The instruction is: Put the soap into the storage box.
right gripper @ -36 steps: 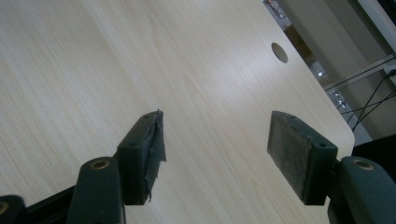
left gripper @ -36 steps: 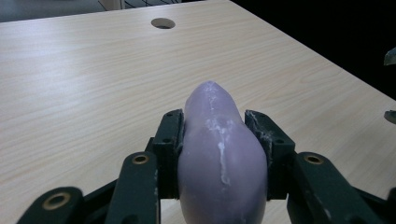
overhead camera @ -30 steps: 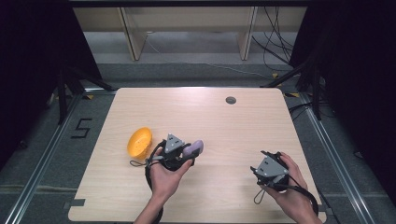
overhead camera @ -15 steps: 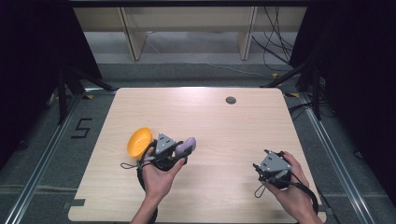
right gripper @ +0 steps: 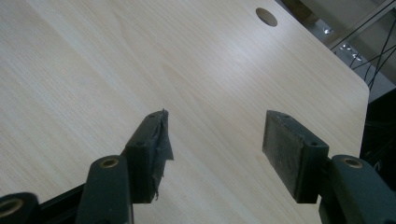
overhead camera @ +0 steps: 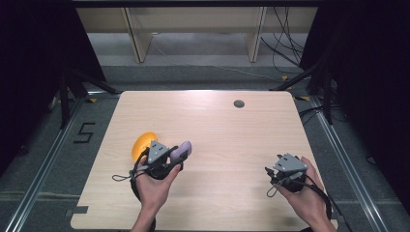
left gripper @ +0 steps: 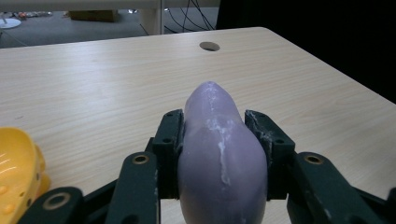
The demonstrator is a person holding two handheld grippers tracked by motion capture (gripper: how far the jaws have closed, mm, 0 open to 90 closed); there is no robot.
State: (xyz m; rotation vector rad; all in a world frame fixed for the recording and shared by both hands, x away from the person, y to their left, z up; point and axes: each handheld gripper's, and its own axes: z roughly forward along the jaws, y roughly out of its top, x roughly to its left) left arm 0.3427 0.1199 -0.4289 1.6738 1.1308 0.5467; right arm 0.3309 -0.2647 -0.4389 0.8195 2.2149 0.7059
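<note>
A pale purple, rounded oblong object (left gripper: 219, 149) is clamped between the black jaws of my left gripper (left gripper: 214, 133), its tip pointing toward the far right of the table. In the high view the same purple object (overhead camera: 182, 150) pokes out of the left gripper (overhead camera: 170, 155), right of a yellow bowl (overhead camera: 142, 145) on the wooden table (overhead camera: 227, 130). A piece of that yellow bowl (left gripper: 16, 161) lies at the left edge of the left gripper view. My right gripper (right gripper: 212, 135) hovers open over bare wood near the front right, seen in the high view as the right gripper (overhead camera: 285, 170).
A round cable hole (overhead camera: 239, 103) sits in the table near its far edge, also seen as a cable hole (right gripper: 266, 16) and a cable hole (left gripper: 208, 46). Cables and shelf legs lie on the floor beyond the table. A "5" mark (overhead camera: 83, 132) is on the floor at left.
My left gripper, holding the purple object, has drifted left and a little toward the front, closer to the yellow bowl. The right gripper has barely moved.
</note>
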